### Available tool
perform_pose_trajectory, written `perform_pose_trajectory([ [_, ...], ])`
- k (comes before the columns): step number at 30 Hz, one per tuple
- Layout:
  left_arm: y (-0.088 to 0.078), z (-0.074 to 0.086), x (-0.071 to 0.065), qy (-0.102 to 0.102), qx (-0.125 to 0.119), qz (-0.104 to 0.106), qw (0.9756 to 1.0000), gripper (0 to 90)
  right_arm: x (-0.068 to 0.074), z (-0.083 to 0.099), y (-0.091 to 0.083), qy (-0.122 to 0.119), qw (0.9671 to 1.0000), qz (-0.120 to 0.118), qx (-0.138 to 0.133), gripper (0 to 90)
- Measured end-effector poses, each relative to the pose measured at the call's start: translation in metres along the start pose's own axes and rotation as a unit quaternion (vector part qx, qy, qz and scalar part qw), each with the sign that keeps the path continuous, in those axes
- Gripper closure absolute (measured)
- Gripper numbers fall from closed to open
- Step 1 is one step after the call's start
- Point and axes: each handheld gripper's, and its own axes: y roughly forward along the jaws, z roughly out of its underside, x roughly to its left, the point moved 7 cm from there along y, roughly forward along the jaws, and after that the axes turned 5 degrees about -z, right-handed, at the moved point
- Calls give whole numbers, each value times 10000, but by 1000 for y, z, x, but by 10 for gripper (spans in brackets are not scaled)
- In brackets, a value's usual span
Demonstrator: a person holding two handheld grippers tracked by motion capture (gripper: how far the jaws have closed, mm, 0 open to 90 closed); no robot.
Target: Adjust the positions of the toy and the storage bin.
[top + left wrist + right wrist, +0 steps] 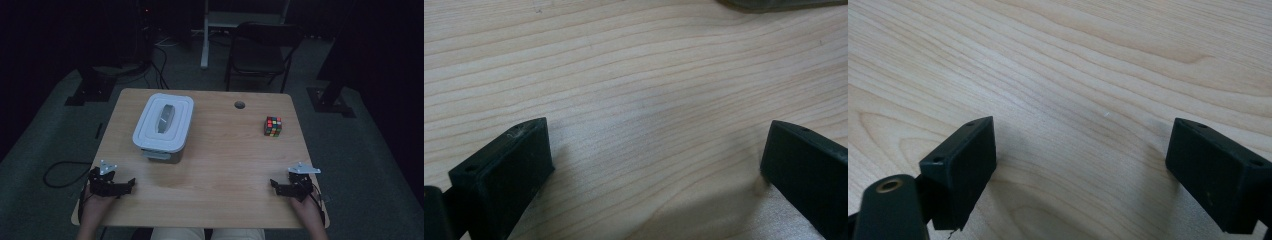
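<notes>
Both grippers rest low on the wooden table (220,165), near its front edge. At about eight o'clock sits the left gripper (131,184), its jaws spread wide over bare wood with nothing between them. At four o'clock the right gripper (274,185) mirrors it, jaws likewise apart and empty. Up at eleven o'clock stands a grey lidded box (163,126), well apart from both. Around two o'clock lies a colourful puzzle cube (273,126), closer to the right gripper.

Table (225,165) pale wood-grain, smooth matt; lidded box (163,126) grey plastic, slight sheen; tongs (656,165) matt black plastic.
</notes>
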Motion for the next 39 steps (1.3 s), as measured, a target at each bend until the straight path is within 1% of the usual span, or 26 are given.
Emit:
perform_pose_trajectory([
  [15, 0, 0, 0, 2, -1, 18, 10000, 8, 0, 0, 0, 5, 10000, -1, 4, 125],
  [21, -1, 0, -1, -52, 6, -43, 10000, 8, 0, -2, 2, 72, 9999, 73, 4, 125],
  [25, -1, 0, -1, -59, 5, -50, 10000, 8, 2, -3, 3, 59, 10000, 58, 5, 124],
  [27, -1, 1, -1, -94, 9, -79, 9999, 8, 2, -3, 3, 79, 9999, 83, 0, 123],
  [29, -1, 1, 0, -196, 27, -183, 9996, 8, 2, -4, 4, 116, 9999, 110, 1, 123],
  [32, -1, 1, -1, -262, 34, -242, 9994, 8, 2, -4, 4, 118, 9999, 110, 0, 124],
  [35, 1, -2, -5, -117, 21, -105, 9999, 7, 3, -3, 3, 100, 9999, 117, -5, 133],
  [39, 7, -8, -4, -9, 4, -5, 10000, 8, 6, -4, 4, 76, 9999, 99, -7, 131],
])
